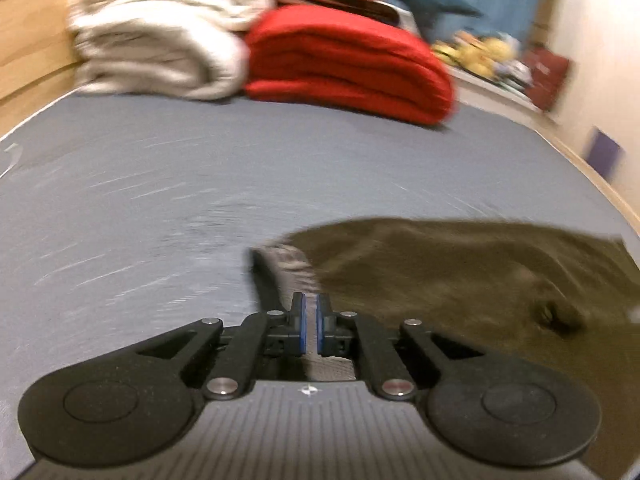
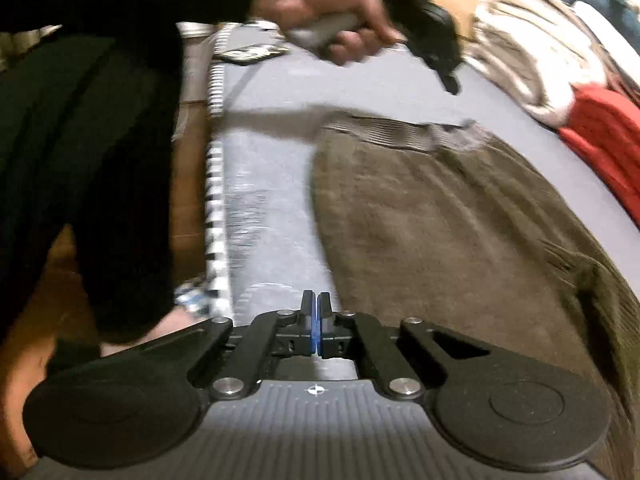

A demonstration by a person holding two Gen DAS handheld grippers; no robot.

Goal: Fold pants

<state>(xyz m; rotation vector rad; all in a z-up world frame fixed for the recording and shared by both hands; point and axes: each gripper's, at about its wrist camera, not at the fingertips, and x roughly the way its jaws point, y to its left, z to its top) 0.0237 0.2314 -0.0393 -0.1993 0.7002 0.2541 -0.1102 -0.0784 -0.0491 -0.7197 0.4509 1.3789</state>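
Since both grippers are clenched with no cloth clearly caught, the step in hand looks like taking hold of the pants afresh. Nearest in the right wrist view, the right gripper has its blue pads pressed together with nothing visible between them, just beside the near edge of the olive-brown knitted pants, which lie spread flat on the grey-sheeted bed. The left gripper has its pads drawn almost together at the ribbed grey waistband; whether a fold is nipped there I cannot tell. To fold well, each gripper would need to part its pads, take a corner with both layers, and carry the cloth over evenly so the edges meet. A person's hand holds the left gripper above the waistband. Farther off at the head of the bed, a folded red blanket and a folded cream blanket sit well apart from the pants, so the fold has room
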